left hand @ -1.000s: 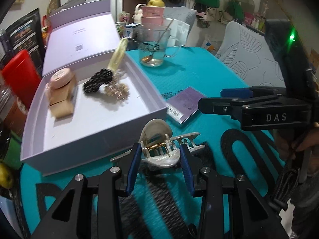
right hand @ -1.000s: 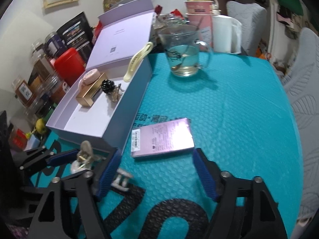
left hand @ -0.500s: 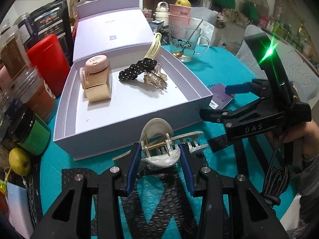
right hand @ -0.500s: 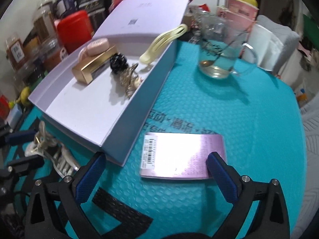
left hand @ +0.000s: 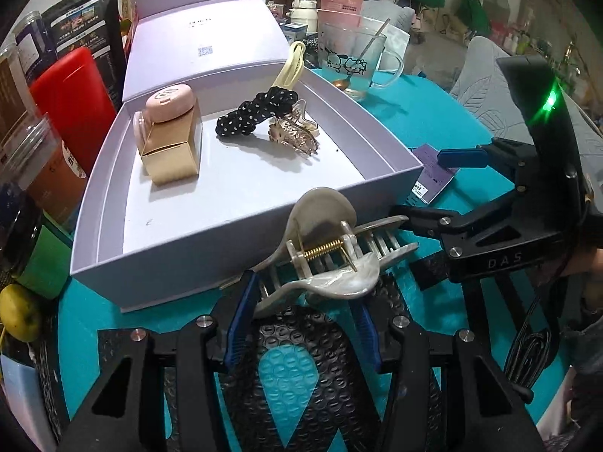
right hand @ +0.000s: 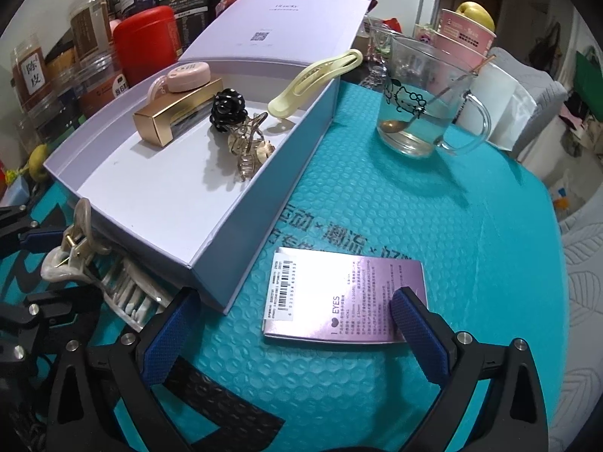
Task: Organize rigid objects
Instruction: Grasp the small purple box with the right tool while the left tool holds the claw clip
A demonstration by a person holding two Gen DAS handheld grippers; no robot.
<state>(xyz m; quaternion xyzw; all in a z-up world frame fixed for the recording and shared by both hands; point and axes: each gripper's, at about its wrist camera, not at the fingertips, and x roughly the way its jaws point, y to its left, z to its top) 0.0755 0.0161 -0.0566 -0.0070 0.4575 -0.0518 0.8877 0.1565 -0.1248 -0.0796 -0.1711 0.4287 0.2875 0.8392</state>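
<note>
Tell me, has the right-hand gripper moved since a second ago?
Yes. The right gripper has advanced toward the purple card: before, the card lay beyond its fingertips; now one finger overlaps its corner.

Teal mat [right hand: 433, 226]: box [right hand: 264, 203], packet [right hand: 339, 293], mug [right hand: 422, 101]

Lilac box [left hand: 241, 222], black white-dotted scrunchie [left hand: 256, 116], teal bubble mat [right hand: 377, 196]

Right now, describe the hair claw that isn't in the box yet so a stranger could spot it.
Find the open lilac cardboard box on the teal bubble-wrap mat. Just outside its near wall lies a pearly grey-white marbled hair claw with a brass spring, between the left gripper fingers as they open. The other claws, translucent amber and black polka-dot, lie inside the box.
</note>
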